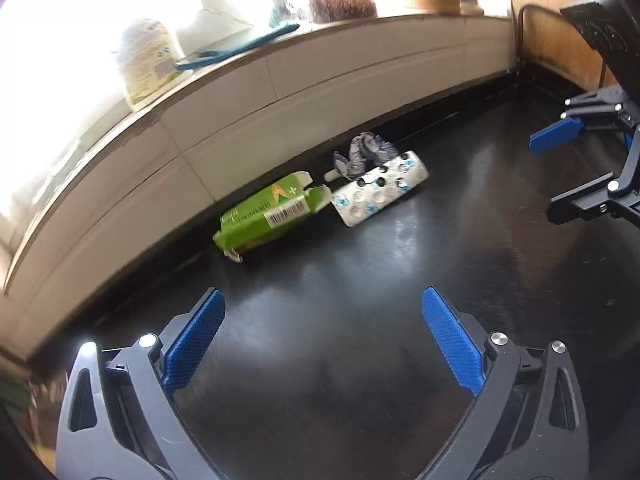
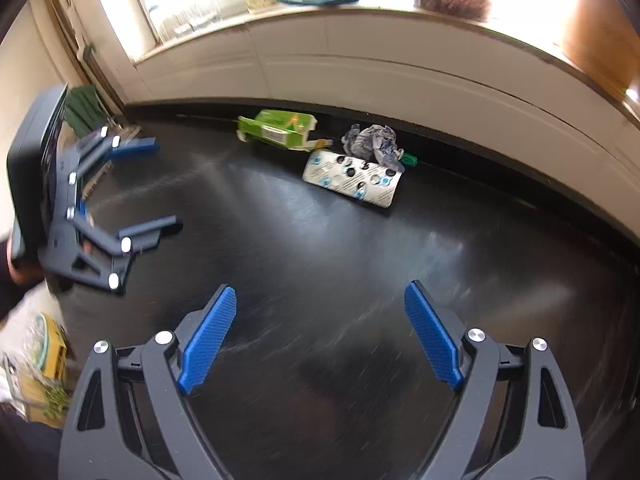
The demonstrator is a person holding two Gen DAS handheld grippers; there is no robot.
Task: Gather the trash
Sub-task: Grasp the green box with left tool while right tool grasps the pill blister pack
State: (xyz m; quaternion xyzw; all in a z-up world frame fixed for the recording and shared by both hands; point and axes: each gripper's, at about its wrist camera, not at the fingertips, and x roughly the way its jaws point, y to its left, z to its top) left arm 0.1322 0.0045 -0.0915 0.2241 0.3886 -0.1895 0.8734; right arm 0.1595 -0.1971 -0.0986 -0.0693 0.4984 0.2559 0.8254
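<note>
Trash lies at the back of a black table (image 1: pixel 360 280), against the white wall. A torn green carton (image 1: pixel 268 210) lies on its side. Next to it is a white blister pack (image 1: pixel 380 188) with popped cells, and behind that a crumpled blue-white paper (image 1: pixel 366 154). In the right wrist view the carton (image 2: pixel 280 128), blister pack (image 2: pixel 352 180), crumpled paper (image 2: pixel 372 142) and a small green piece (image 2: pixel 410 159) show. My left gripper (image 1: pixel 322 312) is open and empty, short of the carton. My right gripper (image 2: pixel 320 304) is open and empty; it also shows at the right of the left wrist view (image 1: pixel 560 176).
A window sill (image 1: pixel 240 64) above the wall holds a jar (image 1: pixel 146 60), a blue tool (image 1: pixel 240 46) and a brown brush (image 1: pixel 342 6). A cable (image 1: pixel 520 40) runs down the right corner. A yellow box (image 2: pixel 54 352) sits below the table's left edge.
</note>
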